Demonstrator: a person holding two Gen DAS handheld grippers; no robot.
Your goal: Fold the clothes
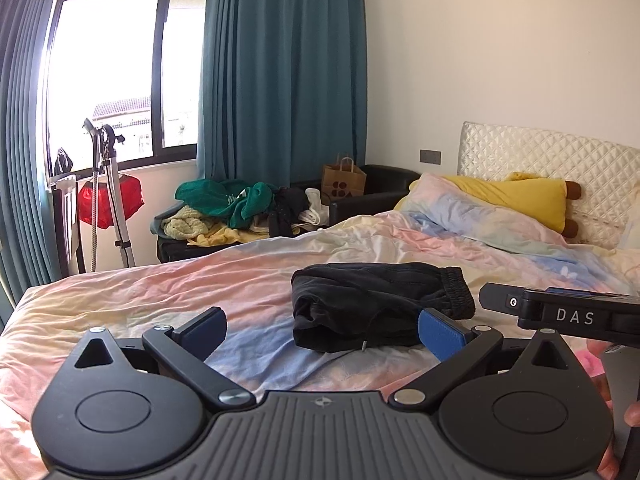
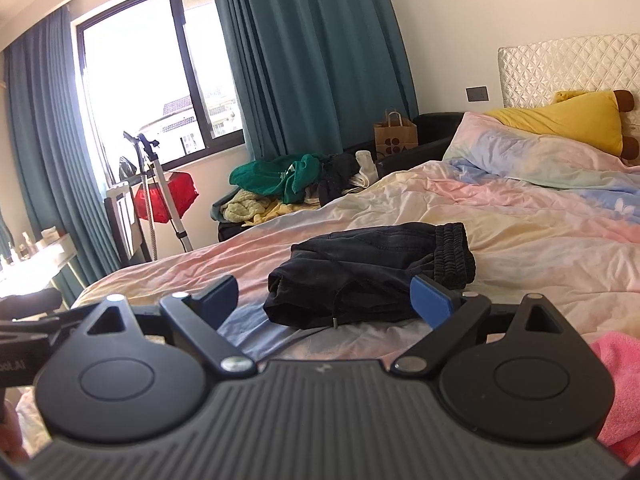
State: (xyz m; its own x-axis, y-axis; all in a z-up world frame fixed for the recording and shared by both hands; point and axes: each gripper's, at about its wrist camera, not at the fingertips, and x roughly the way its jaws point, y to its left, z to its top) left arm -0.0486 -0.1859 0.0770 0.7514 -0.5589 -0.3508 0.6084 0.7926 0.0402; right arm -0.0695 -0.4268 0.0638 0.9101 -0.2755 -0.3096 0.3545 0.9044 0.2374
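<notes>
Closest to the lens is the left gripper (image 1: 322,330), jaws spread as wide as they go, nothing between the blue pads (image 1: 440,334). It's hanging just above the bed (image 1: 120,304) with its pastel tie-dye sheet. The right gripper (image 2: 324,300) is in much the same shape: jaws well apart, no cloth pinched in them. In the left wrist view its black body pokes in from the right edge, and a bit of the person's hand (image 1: 604,404) shows just under it.

The black shorts (image 1: 376,304) are lying folded into a compact bundle on the sheet, right in front of both grippers, elastic waistband toward the headboard side. A drawstring tip sticks out of the near edge. Neither gripper is touching them, as far as either view shows.

A pink cloth (image 2: 620,380) sits at the right edge of the right wrist view, on the bed, beside the right gripper.

Further back there's a yellow pillow (image 1: 516,196) against the quilted headboard (image 1: 540,152), a messy pile of clothes (image 1: 232,208) with a green top on it past the far side of the bed, a brown paper bag (image 1: 344,180), teal curtains (image 1: 284,72) and a bright window (image 1: 104,64).
</notes>
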